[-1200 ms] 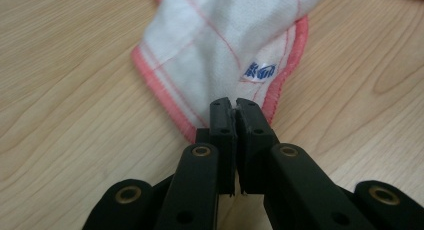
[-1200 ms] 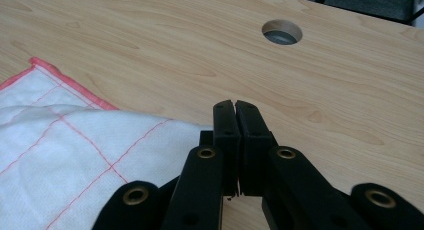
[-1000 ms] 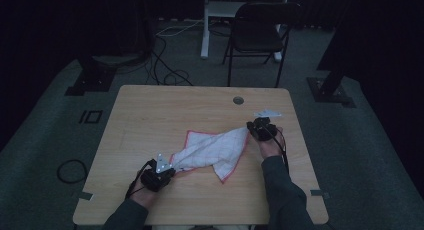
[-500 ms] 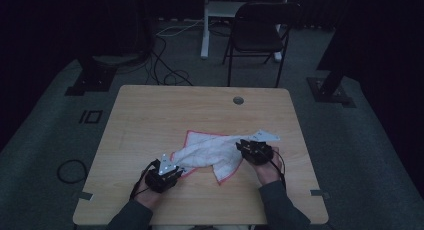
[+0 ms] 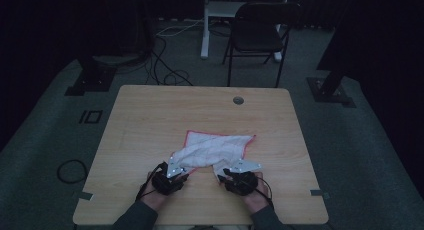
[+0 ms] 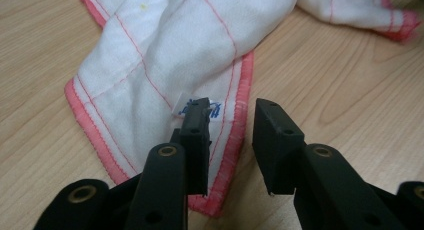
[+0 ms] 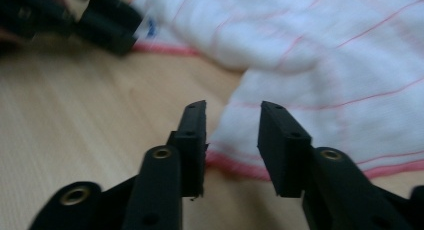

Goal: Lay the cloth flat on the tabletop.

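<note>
A white cloth with a red hem and thin red grid lines lies rumpled on the wooden table, near the front edge. My left gripper sits at its near left corner. In the left gripper view the jaws stand apart over the hem and a small blue-printed label; they have just been opening and press on nothing. My right gripper is at the near right corner. Its jaws have also just been opening, with the cloth edge lying loose between them.
A round cable hole sits in the table's far edge. Behind the table stand a dark chair and a white desk leg; cables trail on the floor. The left gripper shows blurred at the top left of the right gripper view.
My right gripper has come from the table's right side toward the near edge, bringing a cloth corner with it. Both grippers have let go, and the cloth now lies wider.
</note>
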`<state>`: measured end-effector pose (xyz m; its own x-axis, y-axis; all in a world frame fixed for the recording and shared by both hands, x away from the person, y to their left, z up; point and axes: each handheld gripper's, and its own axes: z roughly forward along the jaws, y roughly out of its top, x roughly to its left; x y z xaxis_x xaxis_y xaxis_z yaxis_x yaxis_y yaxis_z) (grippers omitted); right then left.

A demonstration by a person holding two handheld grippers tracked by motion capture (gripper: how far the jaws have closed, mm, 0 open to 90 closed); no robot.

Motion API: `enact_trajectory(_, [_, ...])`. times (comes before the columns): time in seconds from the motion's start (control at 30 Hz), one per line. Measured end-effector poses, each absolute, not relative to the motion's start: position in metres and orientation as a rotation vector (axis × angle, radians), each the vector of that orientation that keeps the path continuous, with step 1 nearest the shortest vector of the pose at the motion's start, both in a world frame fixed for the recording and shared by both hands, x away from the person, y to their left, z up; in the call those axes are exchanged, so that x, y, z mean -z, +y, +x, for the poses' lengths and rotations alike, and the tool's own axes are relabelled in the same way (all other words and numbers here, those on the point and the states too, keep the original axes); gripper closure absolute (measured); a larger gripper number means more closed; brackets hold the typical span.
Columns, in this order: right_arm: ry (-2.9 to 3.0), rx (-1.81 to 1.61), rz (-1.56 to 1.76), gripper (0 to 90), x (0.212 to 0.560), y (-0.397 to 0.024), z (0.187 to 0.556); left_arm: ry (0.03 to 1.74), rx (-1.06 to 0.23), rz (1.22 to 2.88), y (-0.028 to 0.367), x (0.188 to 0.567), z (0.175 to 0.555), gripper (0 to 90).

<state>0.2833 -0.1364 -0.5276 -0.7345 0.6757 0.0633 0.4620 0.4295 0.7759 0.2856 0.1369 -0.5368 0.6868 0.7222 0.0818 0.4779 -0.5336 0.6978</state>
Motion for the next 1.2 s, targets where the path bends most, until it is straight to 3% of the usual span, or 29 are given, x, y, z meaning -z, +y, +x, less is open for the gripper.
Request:
enact_trajectory(0.1, [2.479,-1.135,0.979,62.3,0.536,-0.132,0.283,0.913,-0.499,2.243,0.137,0.537,0.286,68.8])
enact_trajectory(0.27, [2.490,-1.093,0.946,84.4,0.537,-0.133,0.283,0.933,-0.504,2.232,0.137,0.538,0.288,75.4])
enact_trajectory(0.37, [2.463,-1.086,0.954,87.3,0.533,-0.139,0.284,0.940,-0.512,2.247,0.138,0.537,0.289,84.1])
enact_trajectory(0.77, [2.266,-1.199,1.120,87.8,0.501,-0.208,0.283,0.946,-0.453,2.163,0.157,0.522,0.279,87.9])
enact_trajectory(0.93, [2.254,-1.196,1.118,87.4,0.500,-0.216,0.278,0.897,-0.447,2.165,0.151,0.517,0.272,87.2])
enact_trajectory(1.03, [2.243,-1.218,1.113,77.4,0.497,-0.221,0.276,0.858,-0.436,2.122,0.154,0.511,0.268,75.0])
enact_trajectory(1.2, [2.195,-1.251,1.116,70.4,0.489,-0.226,0.275,0.875,-0.482,2.094,0.156,0.502,0.274,72.9])
